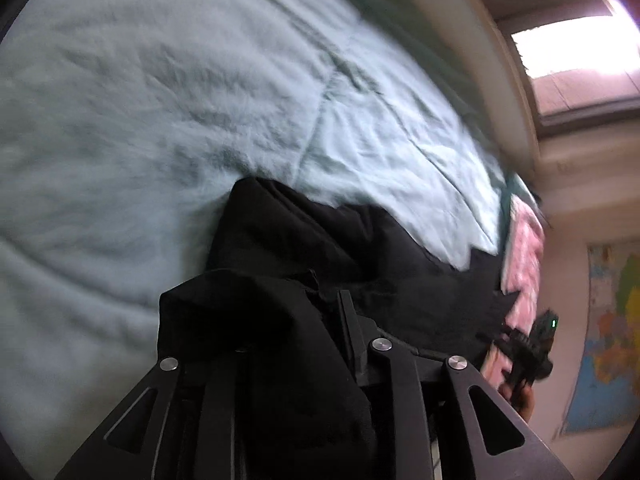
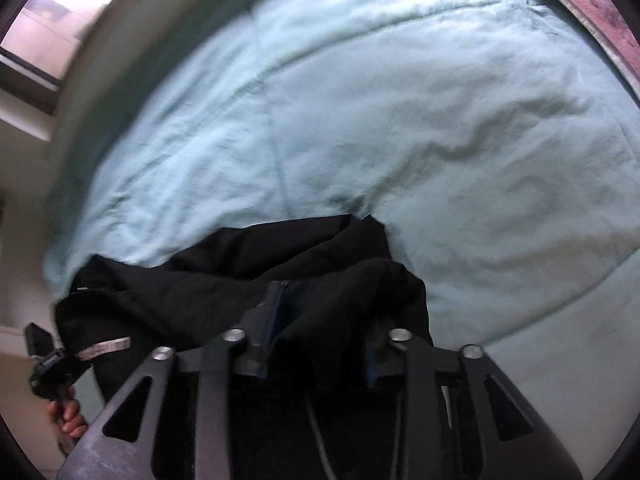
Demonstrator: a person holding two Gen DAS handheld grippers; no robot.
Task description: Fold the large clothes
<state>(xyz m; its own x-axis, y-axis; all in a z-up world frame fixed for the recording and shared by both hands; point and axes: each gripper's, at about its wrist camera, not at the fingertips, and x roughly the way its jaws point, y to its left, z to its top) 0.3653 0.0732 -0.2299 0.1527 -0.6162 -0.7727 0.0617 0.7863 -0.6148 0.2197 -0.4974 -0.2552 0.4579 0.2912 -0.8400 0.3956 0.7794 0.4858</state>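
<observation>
While black garment [image 1: 320,248] hangs over pale blue bedspread [image 1: 160,120], clamped in left gripper [image 1: 320,320] and right gripper [image 2: 320,312]: carrying step, seemingly; next calls for spreading flat.

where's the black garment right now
The black garment hangs bunched between both hand-held grippers, low in each wrist view, just above the light teal bedspread. In the left wrist view a pink blanket lies to its right.

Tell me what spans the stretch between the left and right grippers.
The black garment spans it, stretched from the right gripper to the left gripper; the right wrist view shows this.
</observation>
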